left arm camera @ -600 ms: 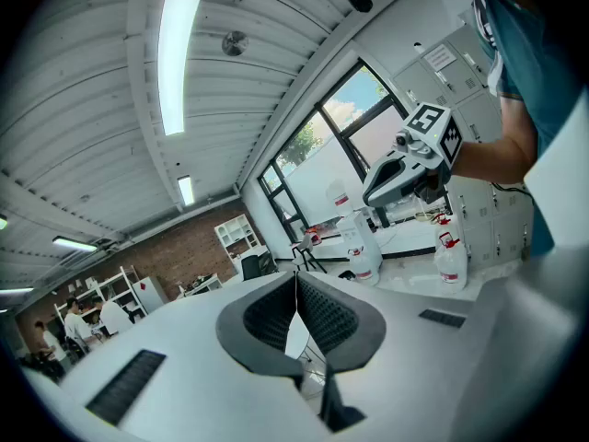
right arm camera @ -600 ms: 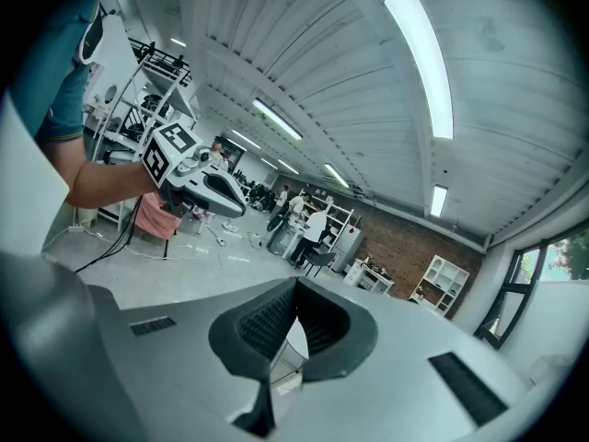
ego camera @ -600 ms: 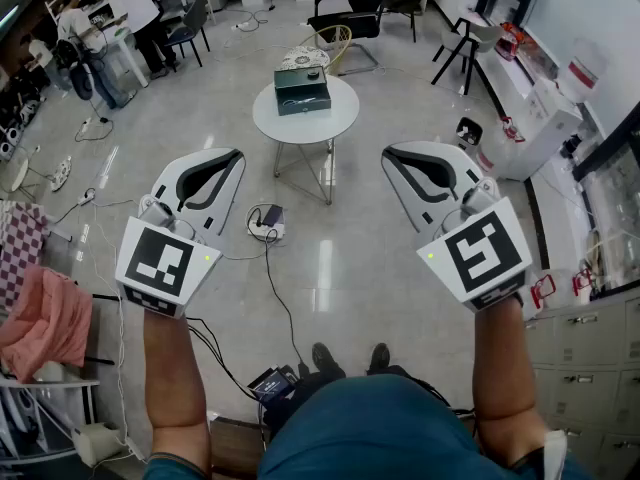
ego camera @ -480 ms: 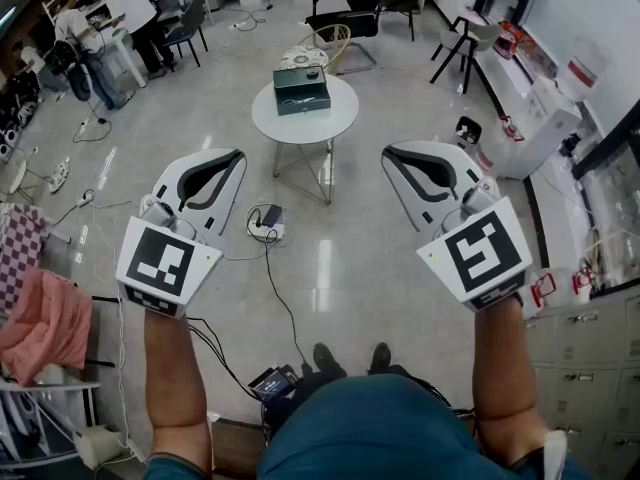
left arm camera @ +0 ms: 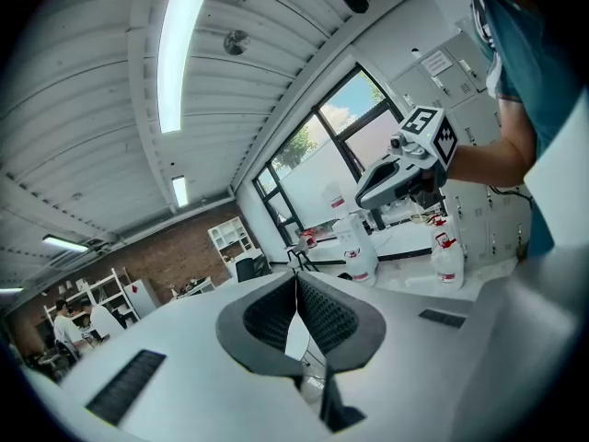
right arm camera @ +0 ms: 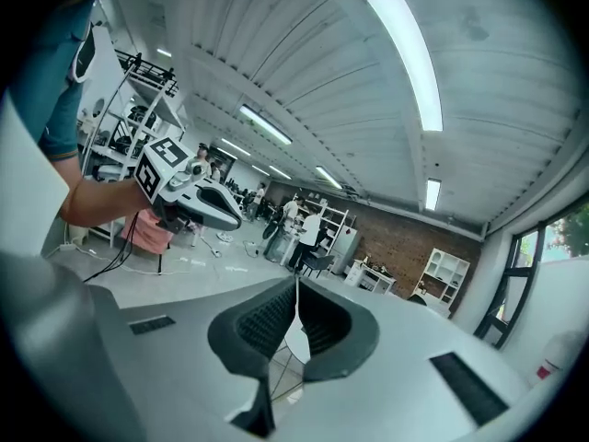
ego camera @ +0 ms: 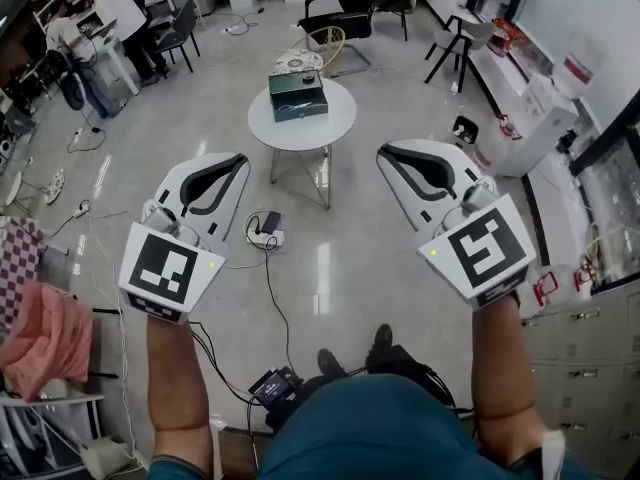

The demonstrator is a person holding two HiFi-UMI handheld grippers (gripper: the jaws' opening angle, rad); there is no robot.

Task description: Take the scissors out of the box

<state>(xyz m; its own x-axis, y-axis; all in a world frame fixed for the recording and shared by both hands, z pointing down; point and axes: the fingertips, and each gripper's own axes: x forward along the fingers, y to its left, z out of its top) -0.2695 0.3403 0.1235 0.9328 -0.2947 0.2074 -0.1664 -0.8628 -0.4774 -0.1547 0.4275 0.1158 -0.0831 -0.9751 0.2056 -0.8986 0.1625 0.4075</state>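
A dark green box (ego camera: 298, 95) sits on a small round white table (ego camera: 330, 128) across the floor, well beyond both grippers. No scissors show in any view. My left gripper (ego camera: 238, 157) is held up at mid-left, its jaws closed together with nothing between them. My right gripper (ego camera: 383, 153) is level with it at mid-right, also shut and empty. In the left gripper view the left gripper (left arm camera: 296, 282) has its pads pressed together, with the right gripper (left arm camera: 405, 166) off to the side. The right gripper view shows the right gripper (right arm camera: 296, 288) closed and the left gripper (right arm camera: 191, 197) beside it.
A power strip (ego camera: 266, 224) and cables lie on the floor between me and the table. Black chairs (ego camera: 345, 8) and a round stool (ego camera: 298, 60) stand behind it. People work at benches (ego camera: 110, 23) far left. Cabinets (ego camera: 590, 348) line the right, and a pink cloth (ego camera: 40, 333) hangs left.
Both grippers stay raised and shut in nearly the same places. The person's feet have shifted and the view has moved slightly.
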